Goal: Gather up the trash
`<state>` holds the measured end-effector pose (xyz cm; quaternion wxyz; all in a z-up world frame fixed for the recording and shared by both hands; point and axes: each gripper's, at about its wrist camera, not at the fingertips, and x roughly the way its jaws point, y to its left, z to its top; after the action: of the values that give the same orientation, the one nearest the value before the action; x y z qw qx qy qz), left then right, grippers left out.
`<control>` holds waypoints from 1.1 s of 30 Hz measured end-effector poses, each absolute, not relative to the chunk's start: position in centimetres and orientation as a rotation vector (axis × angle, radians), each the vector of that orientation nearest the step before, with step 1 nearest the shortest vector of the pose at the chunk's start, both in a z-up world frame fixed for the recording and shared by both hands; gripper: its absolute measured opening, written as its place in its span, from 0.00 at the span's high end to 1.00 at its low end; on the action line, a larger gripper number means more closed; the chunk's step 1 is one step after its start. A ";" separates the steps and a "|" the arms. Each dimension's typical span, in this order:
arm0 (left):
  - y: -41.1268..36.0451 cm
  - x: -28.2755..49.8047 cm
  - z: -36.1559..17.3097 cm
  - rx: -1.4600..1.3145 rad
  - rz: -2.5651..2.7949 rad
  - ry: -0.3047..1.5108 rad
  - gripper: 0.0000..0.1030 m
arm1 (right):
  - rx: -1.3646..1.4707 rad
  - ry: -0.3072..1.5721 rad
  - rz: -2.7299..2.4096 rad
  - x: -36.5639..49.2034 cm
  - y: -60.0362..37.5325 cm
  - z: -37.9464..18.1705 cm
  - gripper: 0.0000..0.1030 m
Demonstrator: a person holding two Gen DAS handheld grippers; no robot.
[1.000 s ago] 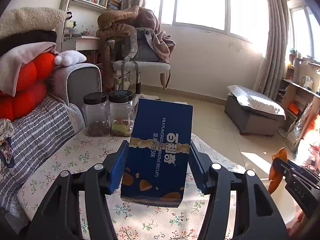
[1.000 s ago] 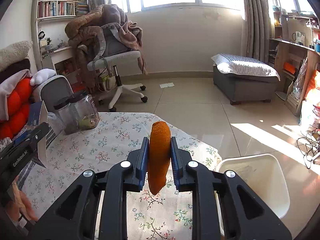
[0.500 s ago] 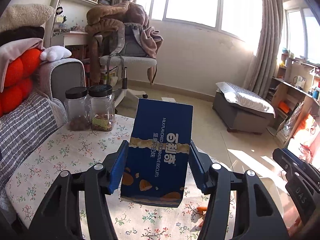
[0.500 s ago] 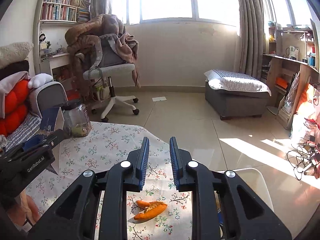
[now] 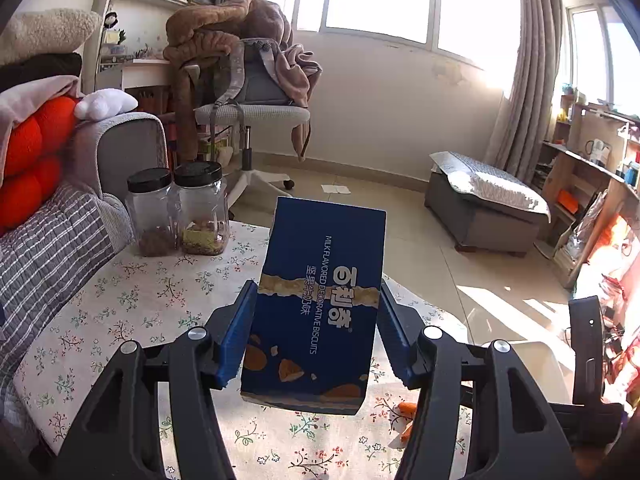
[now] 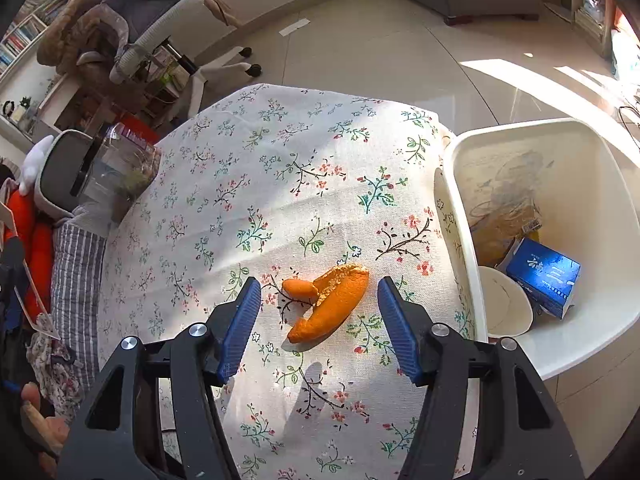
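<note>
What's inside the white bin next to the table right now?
The white bin holds a blue carton, a white paper cup and brownish crumpled wrapping. Anything beneath those is covered.

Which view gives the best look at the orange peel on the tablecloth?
The right wrist view: the orange peel lies whole and sunlit between the opening jaws, untouched. The left wrist view shows only slivers past the blue biscuit box.

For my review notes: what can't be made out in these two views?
- Bin contents: the bin wall hides part in the right wrist view.
- Orange peel: mostly behind the left gripper and blue biscuit box in the left wrist view.
- Jars: blurred, right wrist view.
</note>
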<state>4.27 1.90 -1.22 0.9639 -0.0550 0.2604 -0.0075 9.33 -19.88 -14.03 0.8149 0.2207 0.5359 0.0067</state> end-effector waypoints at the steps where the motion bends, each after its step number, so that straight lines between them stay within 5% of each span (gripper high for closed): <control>1: 2.3 4.3 -1.3 -0.118 -0.010 0.531 0.44 | 0.478 1.163 0.003 9.6 -19.5 -14.7 0.41; 7: 3.7 4.4 -1.6 -0.130 0.004 0.545 0.44 | 0.486 1.217 -0.073 10.3 -18.4 -17.7 0.38; 9: 4.1 4.4 -1.7 -0.132 0.008 0.554 0.44 | 0.459 1.200 -0.094 10.3 -17.9 -17.8 0.44; 11: 4.4 4.4 -1.9 -0.142 0.014 0.562 0.44 | 0.455 1.185 -0.088 10.4 -17.6 -17.7 0.69; 15: 5.2 4.6 -2.2 -0.161 0.025 0.578 0.44 | 0.463 1.162 -0.064 10.5 -17.1 -17.4 0.83; 33: 4.3 4.4 -2.0 -0.161 0.009 0.571 0.44 | 0.235 0.769 0.014 7.7 -17.0 -5.8 0.86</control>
<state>4.39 4.28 -2.00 0.9564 -0.0794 0.2811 0.0042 7.71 -17.02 -5.81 0.9203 0.1143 0.3742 0.0069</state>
